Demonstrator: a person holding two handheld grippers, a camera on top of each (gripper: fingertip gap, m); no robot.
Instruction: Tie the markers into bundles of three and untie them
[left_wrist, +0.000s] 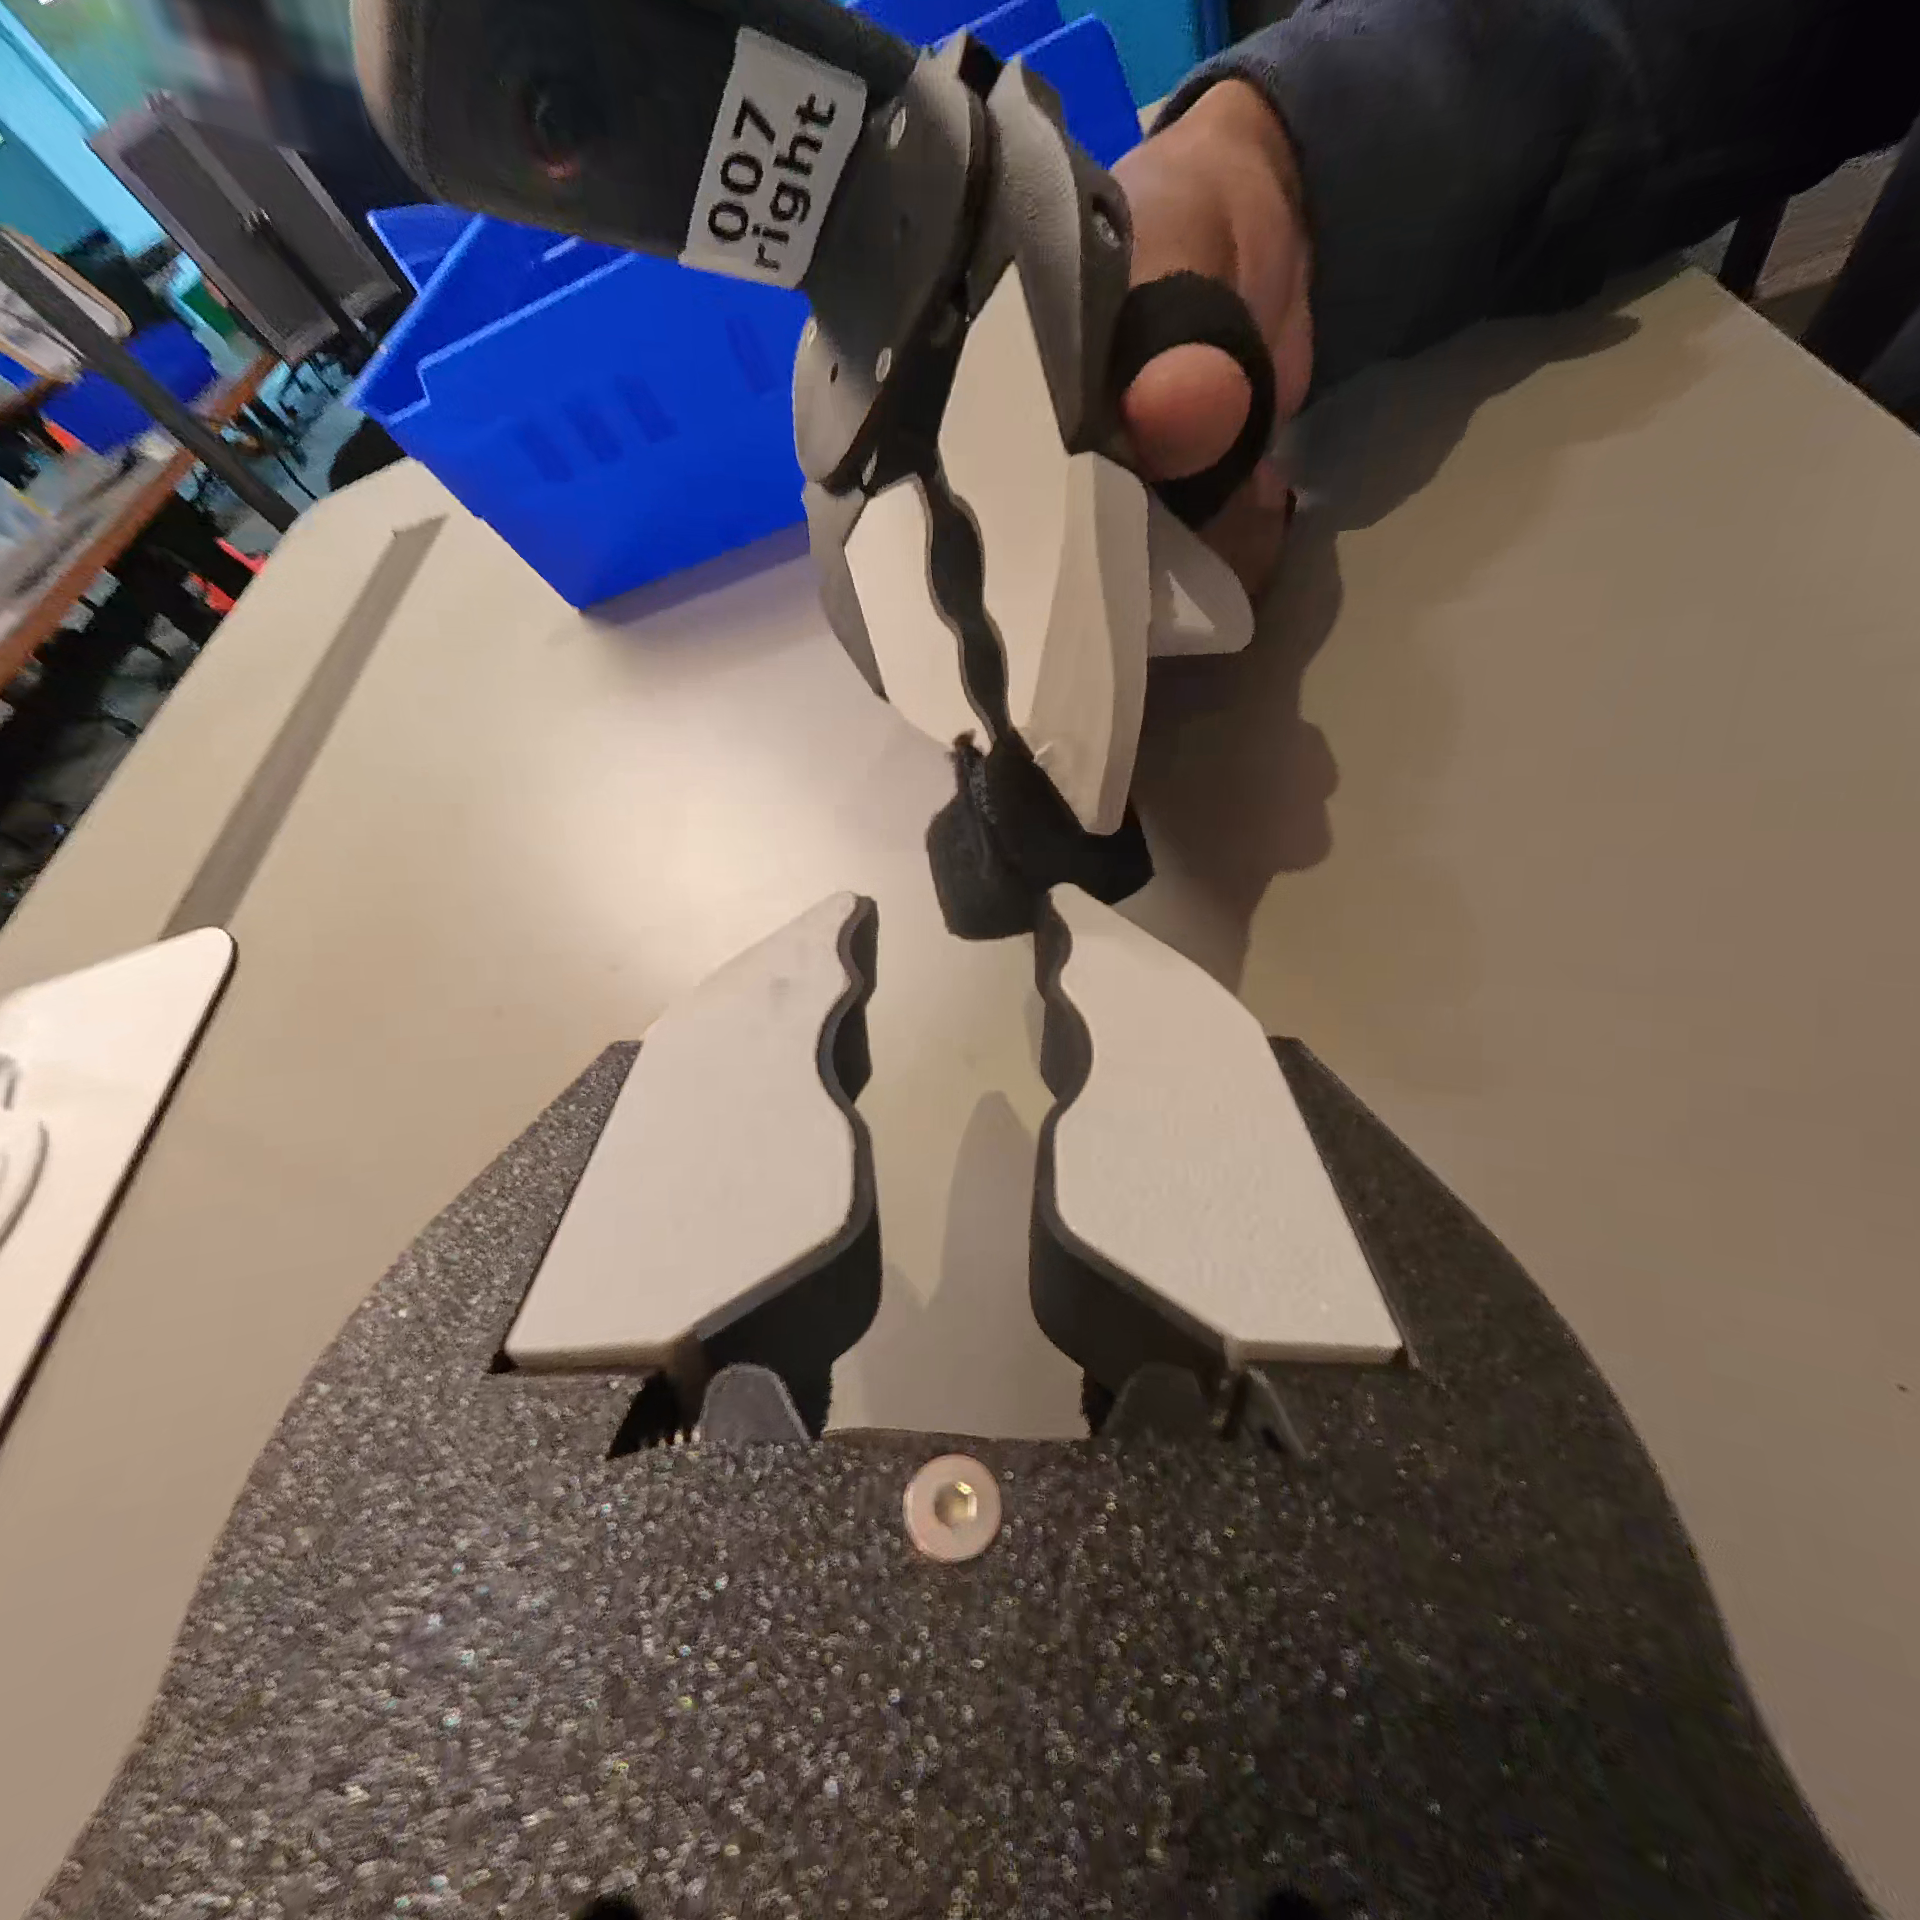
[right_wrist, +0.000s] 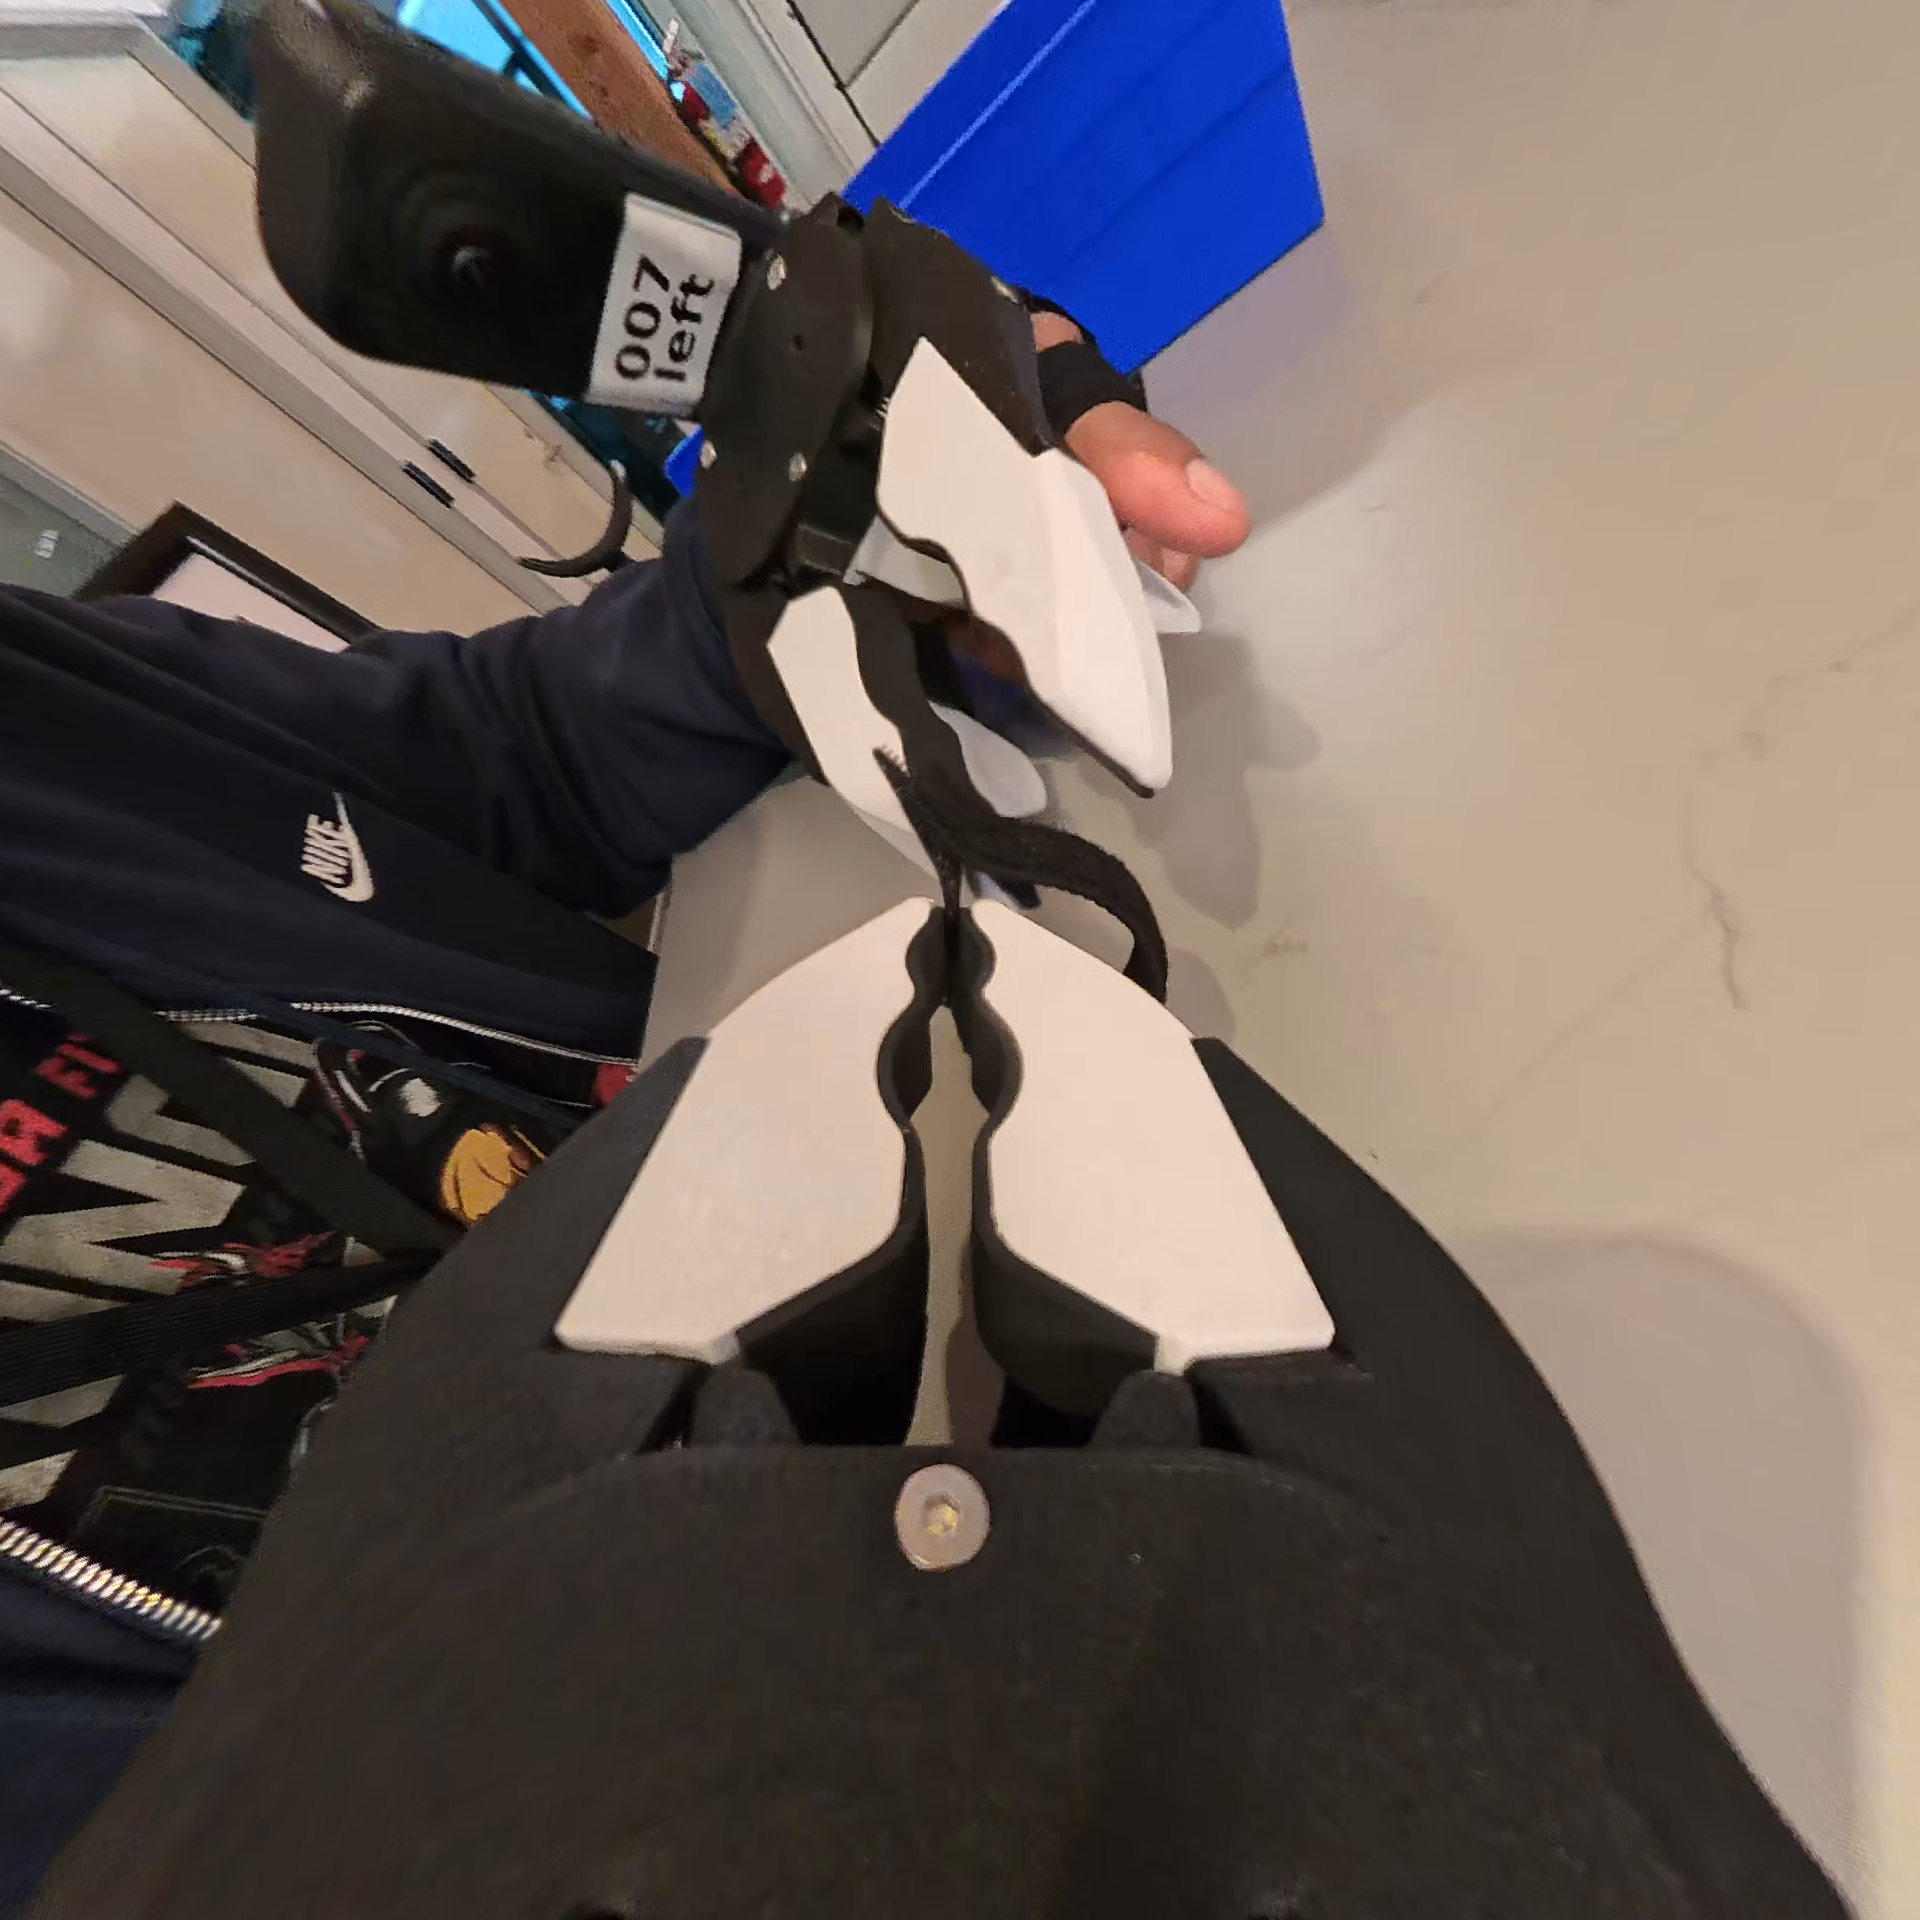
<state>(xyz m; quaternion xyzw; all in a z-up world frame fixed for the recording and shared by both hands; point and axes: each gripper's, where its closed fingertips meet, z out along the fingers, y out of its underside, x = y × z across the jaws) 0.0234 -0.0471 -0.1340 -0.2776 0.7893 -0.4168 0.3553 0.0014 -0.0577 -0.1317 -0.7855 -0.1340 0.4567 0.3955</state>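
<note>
Stretching wide and bare, the pale counter (left_wrist: 540, 790) leaves open room on every side of the two grippers. Its far edge runs behind the blue bins (left_wrist: 623, 416), which stand well back from the work, and its near corner shows in the right wrist view beside the person's dark sleeve (right_wrist: 468, 727). A flat white board (left_wrist: 94, 1091) lies at the counter's left edge, well apart from the grippers. A long shallow groove (left_wrist: 301, 717) runs across the surface toward the bins.

The task's thing in sight is a black hook-and-loop strap (left_wrist: 1023, 842), soft and fuzzy, folded on itself and curling into a loop. It hangs in the air above the counter, between the two grippers.

The right gripper (right_wrist: 954, 920) has its jaws drawn narrow, pinching one end of the strap at the very tips; the rest of the strap arcs off to the right of its fingers. The left gripper (left_wrist: 956, 925) has its jaws standing wide. The strap hangs just beyond its tips, close by its right finger (left_wrist: 1049, 935), and neither pad is seen pressing on it. No markers can be made out in either view.
</note>
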